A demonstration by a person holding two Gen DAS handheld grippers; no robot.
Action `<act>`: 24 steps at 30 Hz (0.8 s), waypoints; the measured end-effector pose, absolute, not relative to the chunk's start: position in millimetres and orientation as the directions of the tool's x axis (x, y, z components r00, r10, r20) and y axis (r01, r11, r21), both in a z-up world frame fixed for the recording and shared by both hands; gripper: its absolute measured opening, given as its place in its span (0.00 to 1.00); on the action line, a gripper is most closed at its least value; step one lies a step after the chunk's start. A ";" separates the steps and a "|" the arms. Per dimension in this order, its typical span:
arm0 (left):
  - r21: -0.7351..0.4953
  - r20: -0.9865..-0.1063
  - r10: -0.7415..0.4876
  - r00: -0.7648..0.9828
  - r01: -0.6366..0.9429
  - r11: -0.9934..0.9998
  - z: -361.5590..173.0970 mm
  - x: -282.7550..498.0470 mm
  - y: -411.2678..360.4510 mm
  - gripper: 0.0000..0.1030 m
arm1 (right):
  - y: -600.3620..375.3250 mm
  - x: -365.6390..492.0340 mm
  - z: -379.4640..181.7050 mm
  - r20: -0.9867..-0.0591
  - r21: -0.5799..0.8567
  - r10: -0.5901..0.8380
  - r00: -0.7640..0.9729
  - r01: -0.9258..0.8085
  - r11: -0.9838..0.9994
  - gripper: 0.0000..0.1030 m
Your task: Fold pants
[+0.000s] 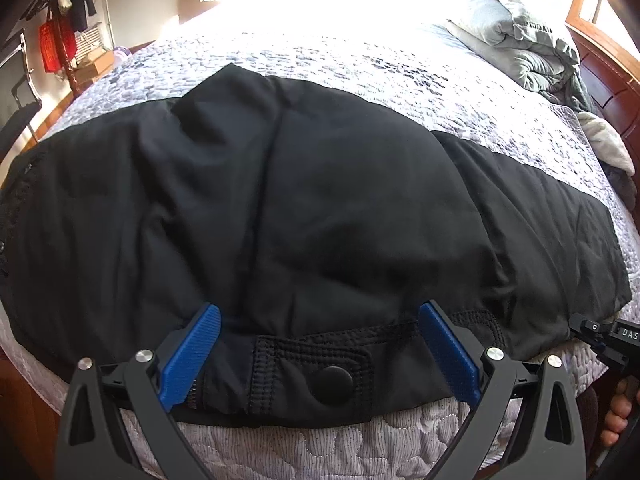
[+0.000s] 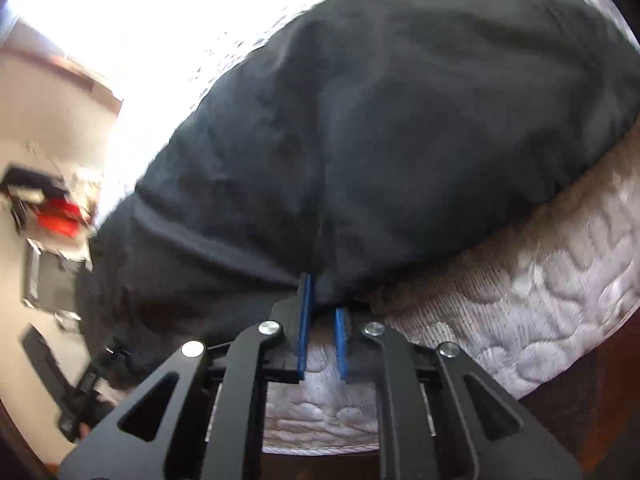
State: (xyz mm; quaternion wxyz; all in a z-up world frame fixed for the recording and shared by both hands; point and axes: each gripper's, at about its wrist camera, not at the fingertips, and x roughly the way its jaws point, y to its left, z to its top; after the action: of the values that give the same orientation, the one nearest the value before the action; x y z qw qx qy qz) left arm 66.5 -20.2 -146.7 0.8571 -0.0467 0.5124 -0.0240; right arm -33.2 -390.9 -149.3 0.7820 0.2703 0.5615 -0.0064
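Note:
Black pants (image 1: 304,184) lie spread across the quilted bed, with the waistband and its round button (image 1: 331,385) at the near edge. My left gripper (image 1: 319,308) is open, its blue pads (image 1: 192,356) standing wide on either side of the waistband and not pressing it. The right gripper (image 1: 596,334) shows at the far right of the left wrist view, at the pants' near right edge, with a hand (image 1: 618,412) below it. In the right wrist view the right gripper (image 2: 324,304) has its pads nearly together, pinching the near edge of the pants (image 2: 400,120).
The bed's pale quilt (image 1: 320,444) (image 2: 540,300) drops off at the near edge. Rumpled grey bedding (image 1: 520,40) is piled at the back right against a wooden headboard (image 1: 608,80). Red hanging items (image 1: 56,44) and clutter stand beyond the bed's left side.

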 end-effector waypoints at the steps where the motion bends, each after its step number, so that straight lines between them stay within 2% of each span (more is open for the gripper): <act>1: -0.111 -0.876 -0.096 0.473 -0.003 0.994 -146.1 66.0 -19.0 0.96 | -386.8 -31.8 -145.2 -0.892 0.384 0.268 0.364 0.300 0.873 0.17; 3: -0.140 -0.872 -0.121 0.474 -0.005 0.990 -143.2 64.0 -13.6 0.96 | -378.4 -30.3 -139.1 -0.901 0.358 0.251 0.353 0.281 0.890 0.46; 4: -0.161 -0.869 -0.137 0.476 -0.010 0.987 -140.6 62.1 -9.5 0.96 | -373.6 -31.1 -135.8 -0.901 0.355 0.248 0.357 0.273 0.894 0.48; 7: -0.204 -0.858 -0.173 0.484 -0.012 0.979 -133.3 55.3 1.5 0.95 | -355.6 -33.9 -128.7 -0.915 0.295 0.201 0.349 0.241 0.924 0.46; 9: -0.213 -0.857 -0.184 0.482 -0.005 0.977 -129.6 49.1 7.9 0.88 | -345.8 -35.6 -126.7 -0.916 0.299 0.213 0.341 0.225 0.927 0.44; 13: -0.169 -0.868 -0.130 0.479 -0.040 0.985 -121.5 29.6 27.6 0.88 | -331.6 -38.8 -119.7 -0.917 0.285 0.208 0.341 0.193 0.939 0.43; 20: -0.319 -0.864 -0.168 0.475 -0.259 0.912 -131.8 12.2 106.3 0.86 | -312.1 -44.6 -117.8 -0.918 0.268 0.213 0.336 0.127 0.955 0.43; 23: -0.367 -0.861 -0.191 0.472 -0.315 0.875 -138.9 11.6 131.6 0.80 | -304.2 -43.8 -119.6 -0.916 0.275 0.222 0.333 0.121 0.954 0.43; 24: -0.383 -0.859 -0.203 0.470 -0.328 0.863 -141.4 11.9 138.2 0.73 | -301.5 -43.9 -118.8 -0.918 0.264 0.213 0.335 0.115 0.958 0.43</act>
State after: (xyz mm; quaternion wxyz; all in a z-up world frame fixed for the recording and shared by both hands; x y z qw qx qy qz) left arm 11.9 138.2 -141.4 0.8175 -0.2587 0.5132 0.0384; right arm -43.9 -301.5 -118.8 0.8044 0.1423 0.5760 0.0304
